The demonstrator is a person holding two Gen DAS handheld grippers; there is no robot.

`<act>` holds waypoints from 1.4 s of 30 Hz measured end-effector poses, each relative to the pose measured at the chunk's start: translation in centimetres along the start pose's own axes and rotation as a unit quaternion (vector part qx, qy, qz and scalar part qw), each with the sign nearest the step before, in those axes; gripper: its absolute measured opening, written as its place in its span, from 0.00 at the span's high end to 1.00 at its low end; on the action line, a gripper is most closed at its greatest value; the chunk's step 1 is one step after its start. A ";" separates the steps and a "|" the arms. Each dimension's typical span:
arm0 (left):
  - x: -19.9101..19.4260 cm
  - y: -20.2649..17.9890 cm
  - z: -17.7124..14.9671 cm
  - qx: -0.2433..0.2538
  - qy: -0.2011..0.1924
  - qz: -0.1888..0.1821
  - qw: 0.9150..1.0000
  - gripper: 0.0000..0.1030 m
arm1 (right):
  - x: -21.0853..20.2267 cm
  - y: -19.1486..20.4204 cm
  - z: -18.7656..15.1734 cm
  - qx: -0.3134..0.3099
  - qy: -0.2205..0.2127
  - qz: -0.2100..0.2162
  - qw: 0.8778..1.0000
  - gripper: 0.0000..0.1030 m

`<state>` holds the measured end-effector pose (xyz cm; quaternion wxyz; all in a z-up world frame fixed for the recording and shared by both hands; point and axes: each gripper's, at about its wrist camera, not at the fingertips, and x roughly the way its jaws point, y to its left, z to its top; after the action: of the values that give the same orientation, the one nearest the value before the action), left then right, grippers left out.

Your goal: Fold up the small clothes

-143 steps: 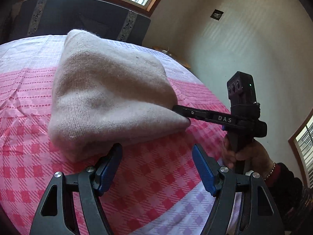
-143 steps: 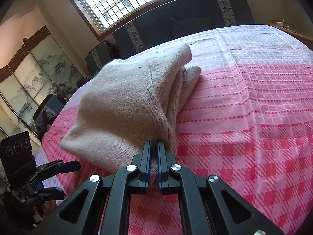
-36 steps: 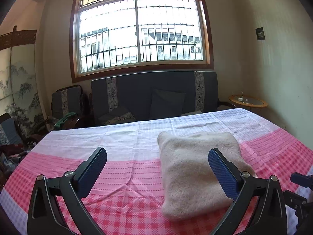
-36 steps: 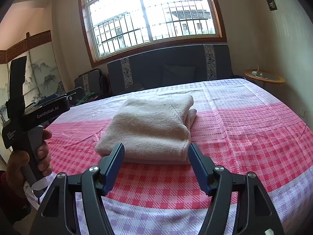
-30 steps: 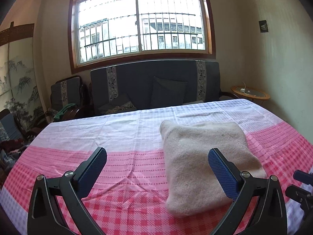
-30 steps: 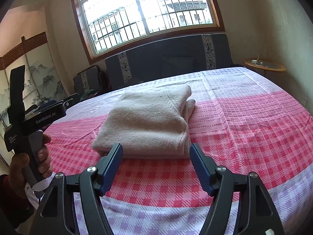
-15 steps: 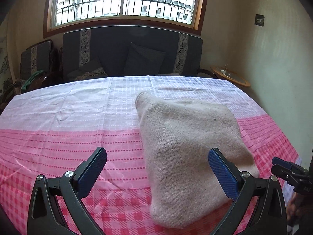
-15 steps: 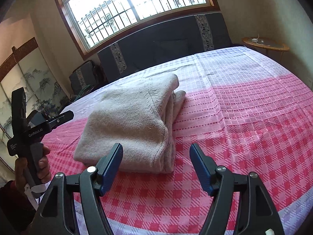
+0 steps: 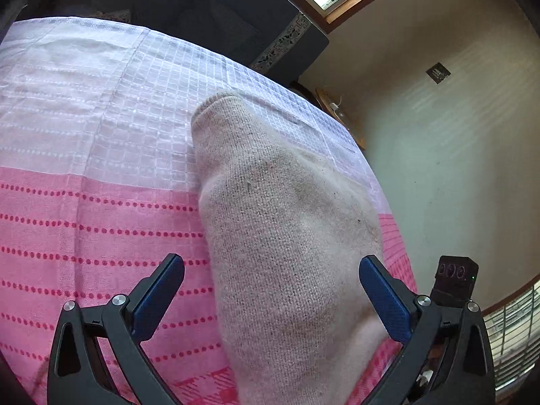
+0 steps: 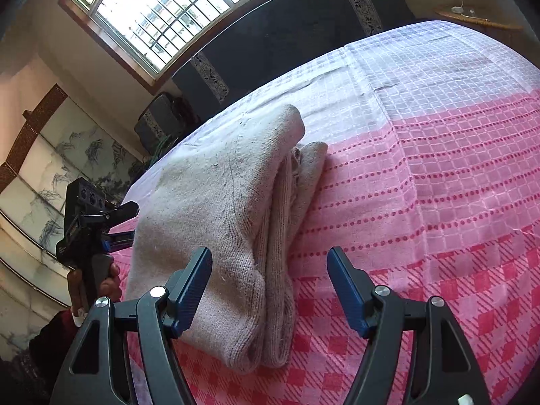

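A folded beige knitted garment (image 9: 283,243) lies on the pink and white checked cloth (image 9: 84,209). My left gripper (image 9: 271,298) is wide open, just above the garment's near end, with nothing between its blue pads. In the right wrist view the garment (image 10: 219,202) shows its stacked folded edges on its right side. My right gripper (image 10: 270,290) is wide open and empty, close over the garment's near right corner. The left gripper (image 10: 111,226) shows at the garment's far left side. The right gripper's body (image 9: 455,283) shows at the right.
The cloth (image 10: 438,168) spreads wide to the right of the garment. A dark sofa (image 10: 287,40) stands beyond the far edge under a barred window (image 10: 162,6). A small round side table (image 10: 479,17) is at the far right. A painted screen (image 10: 50,175) stands at the left.
Both open grippers have come down and closer to the garment from a high, pulled-back position. The garment lies as before. Several seconds ago the right gripper was shut on its corner.
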<state>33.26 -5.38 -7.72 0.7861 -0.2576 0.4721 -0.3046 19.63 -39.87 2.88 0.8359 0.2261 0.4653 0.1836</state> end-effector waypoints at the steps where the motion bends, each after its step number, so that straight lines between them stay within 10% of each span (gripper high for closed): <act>1: 0.2 0.4 0.2 -0.008 0.002 -0.015 1.000 0.00 | 0.4 -0.2 0.2 0.001 0.006 0.000 1.000 0.34; 8: 1.8 0.9 0.9 -0.007 0.029 -0.077 0.997 0.01 | 2.6 -0.6 1.5 -0.003 0.027 0.028 0.999 0.33; 23: 2.9 -1.6 0.5 0.084 0.074 -0.064 0.992 0.01 | 5.8 -0.3 3.3 0.018 0.062 0.152 0.986 0.32; 29: 2.4 -1.7 -0.4 0.091 0.065 -0.070 0.991 0.04 | 6.6 1.0 3.2 0.006 0.064 0.147 0.987 0.34; 32: 2.0 -1.3 -0.8 0.092 0.064 -0.063 0.992 0.12 | 7.0 1.3 2.6 -0.010 0.097 0.123 0.988 0.57; 42: 2.2 -1.8 -0.8 0.096 0.071 -0.047 0.992 0.12 | 8.1 1.4 3.5 -0.014 0.108 0.134 0.985 0.52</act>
<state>32.90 -8.32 -8.09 0.7561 -0.1806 0.4829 -0.4031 26.58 -35.28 -0.32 0.7515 0.2534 0.5157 0.3243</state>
